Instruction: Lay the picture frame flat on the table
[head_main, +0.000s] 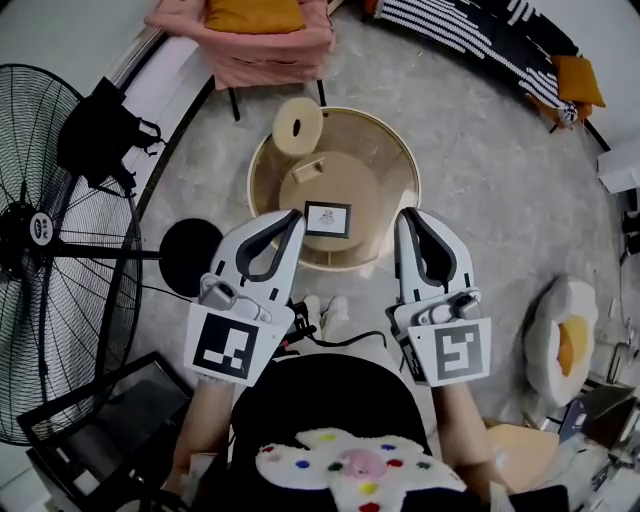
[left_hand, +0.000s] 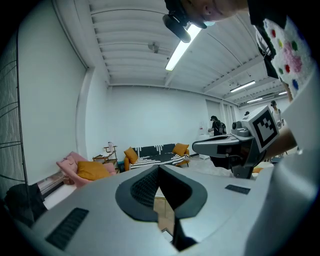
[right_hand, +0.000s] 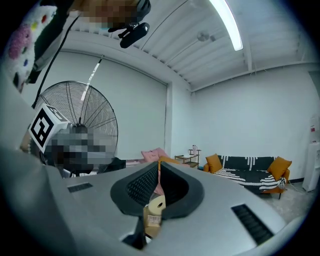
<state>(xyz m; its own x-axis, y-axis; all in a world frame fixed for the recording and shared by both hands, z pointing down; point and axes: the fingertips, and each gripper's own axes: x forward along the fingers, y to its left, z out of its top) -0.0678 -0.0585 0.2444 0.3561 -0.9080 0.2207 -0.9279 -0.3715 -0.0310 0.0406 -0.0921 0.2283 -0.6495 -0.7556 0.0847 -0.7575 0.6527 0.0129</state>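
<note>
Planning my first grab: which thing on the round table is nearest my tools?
The black picture frame, at the table's near edge; the small wooden block and cream ring sit farther back.

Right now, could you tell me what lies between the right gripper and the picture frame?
Nothing: in the head view, only the bare top of the round table separates the right gripper from the picture frame.

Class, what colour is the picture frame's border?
Black border on the picture frame, best seen in the head view.
</note>
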